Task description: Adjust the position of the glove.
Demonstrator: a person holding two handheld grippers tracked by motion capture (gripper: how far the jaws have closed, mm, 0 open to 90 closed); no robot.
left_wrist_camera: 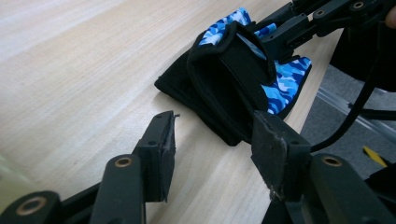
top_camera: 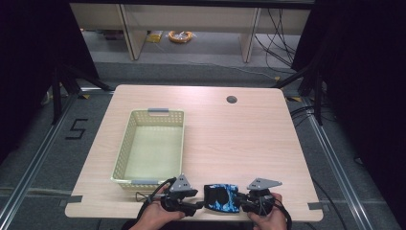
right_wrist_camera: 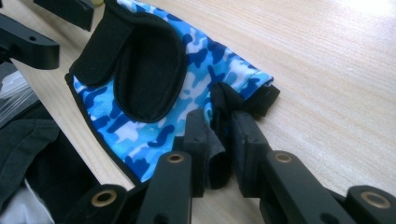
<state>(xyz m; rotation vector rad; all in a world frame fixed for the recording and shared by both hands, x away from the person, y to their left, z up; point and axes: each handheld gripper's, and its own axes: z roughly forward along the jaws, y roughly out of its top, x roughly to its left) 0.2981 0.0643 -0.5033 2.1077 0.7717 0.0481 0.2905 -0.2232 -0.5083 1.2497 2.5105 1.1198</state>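
The high view is evenly lit from above: the desk (top_camera: 230, 139) is bright and pale, while the left and right edges of the frame fall into near-black. It is slightly soft overall. In the right gripper view, glare whitens the wood at upper right. Both gripper views blur at the bottom edge, where the black jaws lose detail.

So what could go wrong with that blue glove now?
The right gripper pinches only a small black fold at the edge of the glove, so it might slip out when lifted. The glove lies near the table's front edge and could drop off. The left gripper is open beside it, so it can't catch it.
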